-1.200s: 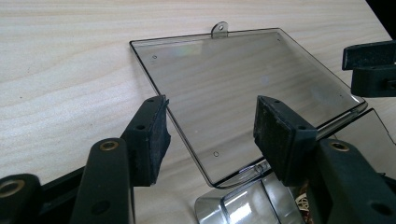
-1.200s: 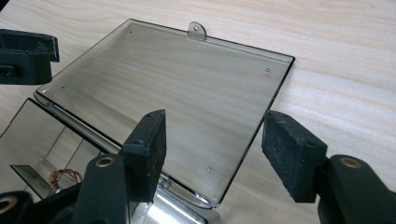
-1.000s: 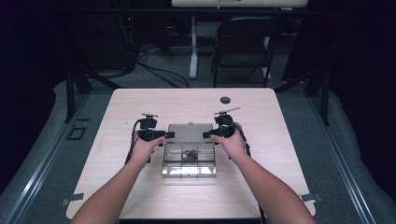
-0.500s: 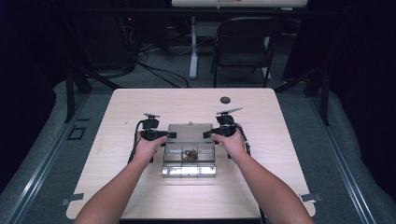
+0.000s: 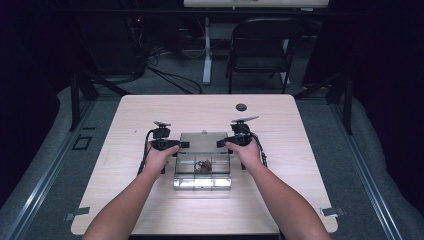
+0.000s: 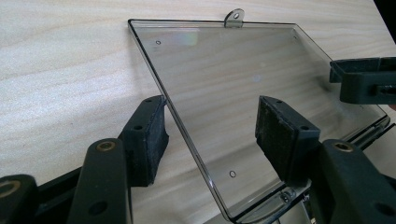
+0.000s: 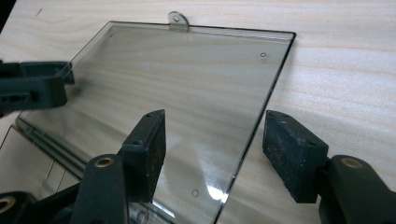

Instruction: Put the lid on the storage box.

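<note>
While lying flat on the wooden table, hinged back from the clear compartment box, lid looked transparent, tabbed at its far edge. Left gripper and right gripper spread wide, straddling opposite lid edges, clamping nothing.

A lab-like workroom: bare wooden table, floor cables, folding chair.
</note>
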